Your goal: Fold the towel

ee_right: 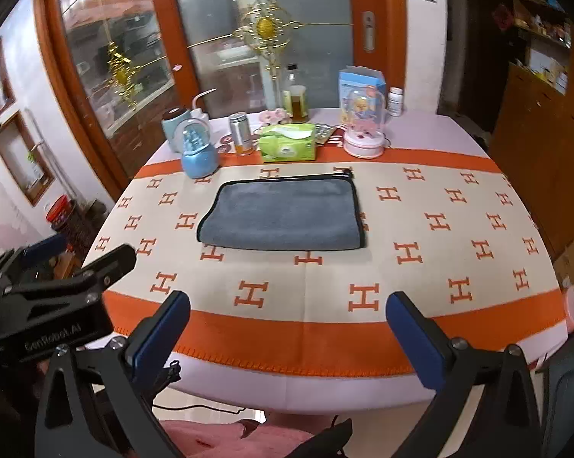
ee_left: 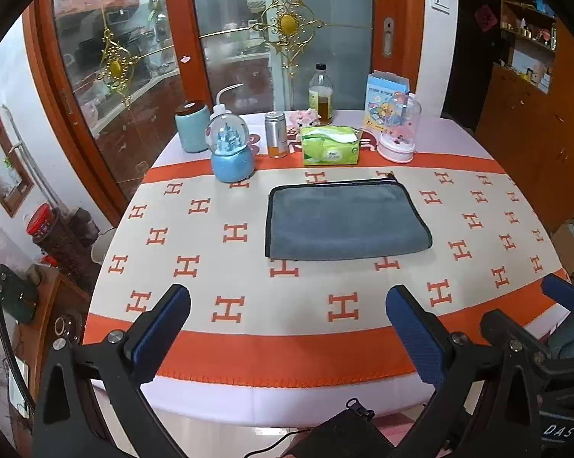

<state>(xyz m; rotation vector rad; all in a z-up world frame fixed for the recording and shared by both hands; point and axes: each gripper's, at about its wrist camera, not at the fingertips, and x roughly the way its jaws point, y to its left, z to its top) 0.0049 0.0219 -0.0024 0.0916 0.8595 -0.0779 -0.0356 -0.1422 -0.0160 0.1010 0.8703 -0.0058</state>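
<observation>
A grey towel (ee_left: 346,221) with a black hem lies folded flat in the middle of the table; it also shows in the right wrist view (ee_right: 287,213). My left gripper (ee_left: 287,320) is open and empty, held over the table's near edge, well short of the towel. My right gripper (ee_right: 287,324) is open and empty too, at the near edge. The right gripper shows at the right of the left wrist view (ee_left: 546,320); the left gripper shows at the left of the right wrist view (ee_right: 58,267).
The table wears an orange and cream cloth (ee_left: 249,267) with H marks. Behind the towel stand a blue snow globe (ee_left: 231,152), a can (ee_left: 276,133), a green tissue pack (ee_left: 331,145), a bottle (ee_left: 320,95) and a pink glass dome (ee_left: 399,133). A wooden cabinet (ee_left: 535,133) stands at the right.
</observation>
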